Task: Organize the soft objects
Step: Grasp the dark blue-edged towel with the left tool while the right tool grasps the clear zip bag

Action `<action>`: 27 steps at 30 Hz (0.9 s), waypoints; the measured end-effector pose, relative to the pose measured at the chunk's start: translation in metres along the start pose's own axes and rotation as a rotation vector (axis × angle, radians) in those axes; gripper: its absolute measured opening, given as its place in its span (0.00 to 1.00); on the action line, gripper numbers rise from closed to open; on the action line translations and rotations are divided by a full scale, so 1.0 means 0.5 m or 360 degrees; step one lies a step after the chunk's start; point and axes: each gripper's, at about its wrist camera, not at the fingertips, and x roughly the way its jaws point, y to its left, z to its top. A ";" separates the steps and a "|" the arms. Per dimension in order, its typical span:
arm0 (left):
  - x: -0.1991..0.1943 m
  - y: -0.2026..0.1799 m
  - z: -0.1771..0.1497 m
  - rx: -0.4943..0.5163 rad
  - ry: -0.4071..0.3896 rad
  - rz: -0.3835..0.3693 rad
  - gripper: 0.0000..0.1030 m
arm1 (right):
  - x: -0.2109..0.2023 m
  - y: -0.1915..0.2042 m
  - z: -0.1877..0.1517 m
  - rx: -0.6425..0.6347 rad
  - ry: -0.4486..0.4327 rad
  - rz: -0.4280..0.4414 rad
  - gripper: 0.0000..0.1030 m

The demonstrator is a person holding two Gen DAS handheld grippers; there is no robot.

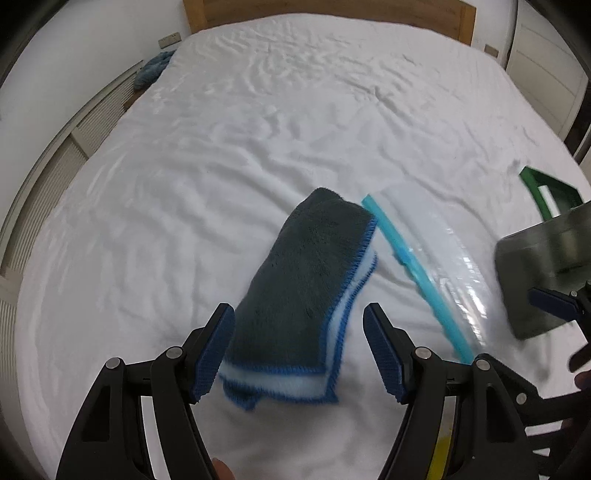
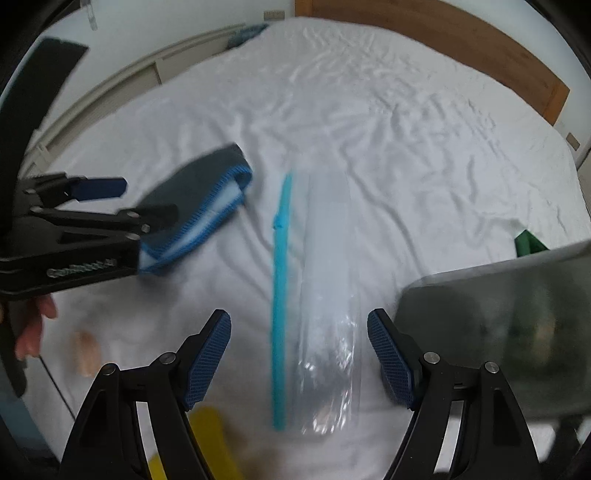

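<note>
Left gripper (image 1: 297, 354) wide open, straddling folded cloth (image 1: 299, 284) on bed (image 1: 221, 147). Right gripper (image 2: 299, 363) wide open, empty, over zip bag (image 2: 325, 295).

On the bed (image 1: 258, 129), the folded cloth (image 1: 303, 273) lies left of the zip bag (image 1: 436, 251), just beside it. The headboard (image 1: 332, 14) stands behind both.

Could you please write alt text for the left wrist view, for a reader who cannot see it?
An open left claw hovers over a folded dark grey microfibre cloth with blue stitched edges on a wrinkled white bedsheet. Right of the cloth lies a clear plastic zip bag with a turquoise seal strip.
</note>
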 end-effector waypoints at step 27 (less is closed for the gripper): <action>0.150 0.001 0.035 0.0255 0.0243 -0.0028 0.71 | 0.198 0.003 0.056 -0.0014 0.0204 -0.0011 0.79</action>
